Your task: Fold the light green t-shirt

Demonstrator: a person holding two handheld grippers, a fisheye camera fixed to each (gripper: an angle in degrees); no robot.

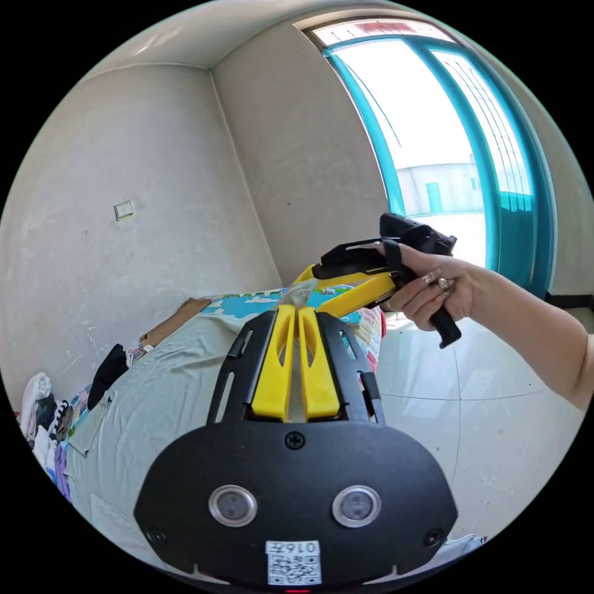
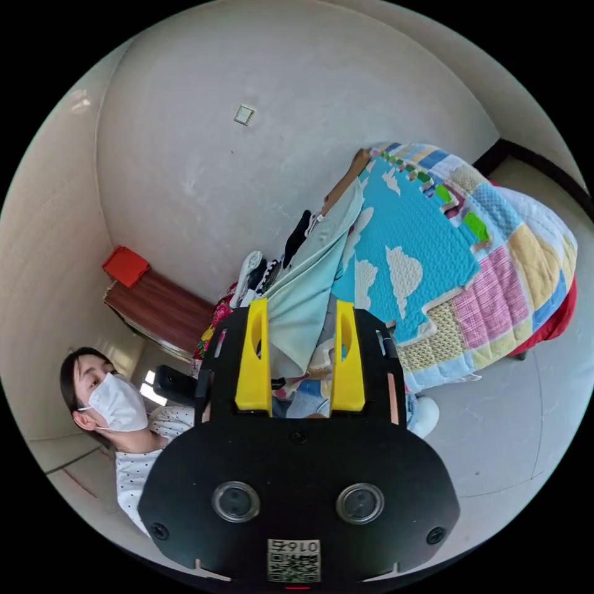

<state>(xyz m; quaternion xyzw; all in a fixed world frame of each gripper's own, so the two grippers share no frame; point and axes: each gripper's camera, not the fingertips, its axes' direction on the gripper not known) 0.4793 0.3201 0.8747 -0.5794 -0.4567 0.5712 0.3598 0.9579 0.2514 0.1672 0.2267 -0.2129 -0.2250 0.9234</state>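
Observation:
The light green t-shirt (image 1: 154, 396) hangs lifted over the bed, stretching away to the lower left in the left gripper view. My left gripper (image 1: 296, 309) is shut on a bunched edge of it at the jaw tips. A hand (image 1: 433, 291) holds my right gripper (image 1: 312, 288) just beyond, its jaws around the same bunch of cloth. In the right gripper view the t-shirt (image 2: 309, 291) runs as a taut fold between the jaws of my right gripper (image 2: 300, 309), which stand wide apart and open without pressing on it.
The bed carries a blue cloud-patterned foam mat (image 2: 402, 247) over a patchwork quilt (image 2: 520, 278). A pile of clothes (image 1: 46, 414) lies by the wall. A wooden table (image 2: 154, 309), the masked person (image 2: 124, 408), a teal door frame (image 1: 495, 185) and tiled floor (image 1: 495, 433) surround it.

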